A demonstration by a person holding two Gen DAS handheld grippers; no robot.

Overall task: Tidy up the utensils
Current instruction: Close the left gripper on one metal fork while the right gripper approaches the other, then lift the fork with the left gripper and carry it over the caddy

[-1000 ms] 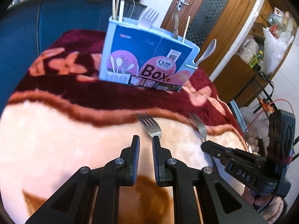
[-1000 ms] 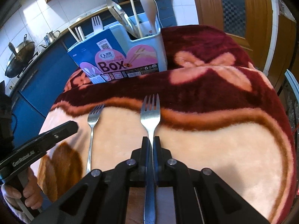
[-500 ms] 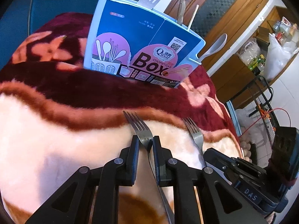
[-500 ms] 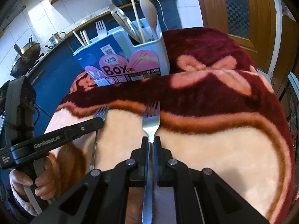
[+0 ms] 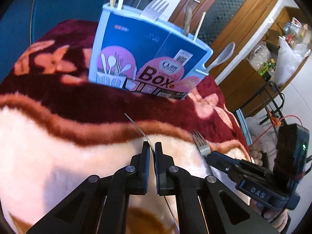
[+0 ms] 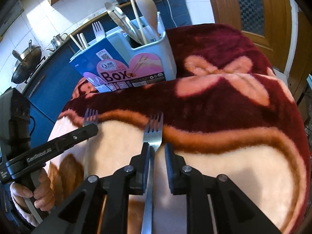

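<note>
Two steel forks lie on a plush blanket (image 6: 234,165). My left gripper (image 5: 152,146) is shut on the left fork (image 5: 139,129), which now stands on edge between the pads; it also shows in the right wrist view (image 6: 90,117). My right gripper (image 6: 157,149) is open, its jaws astride the second fork (image 6: 154,130), whose handle runs back under the gripper. That fork also shows in the left wrist view (image 5: 200,144). A blue utensil box (image 5: 148,58) stands beyond the forks, holding a fork, chopsticks, tongs and a spoon.
The blanket (image 5: 39,156) covers a rounded table whose edges drop off at the sides. A wooden door (image 6: 263,9) and a shelf with bags (image 5: 282,58) are at the right. A blue kitchen counter with a wok (image 6: 25,62) is at the left.
My left gripper closed on the left fork and turned it on edge. My right gripper, earlier shut on the second fork, has opened its jaws.
</note>
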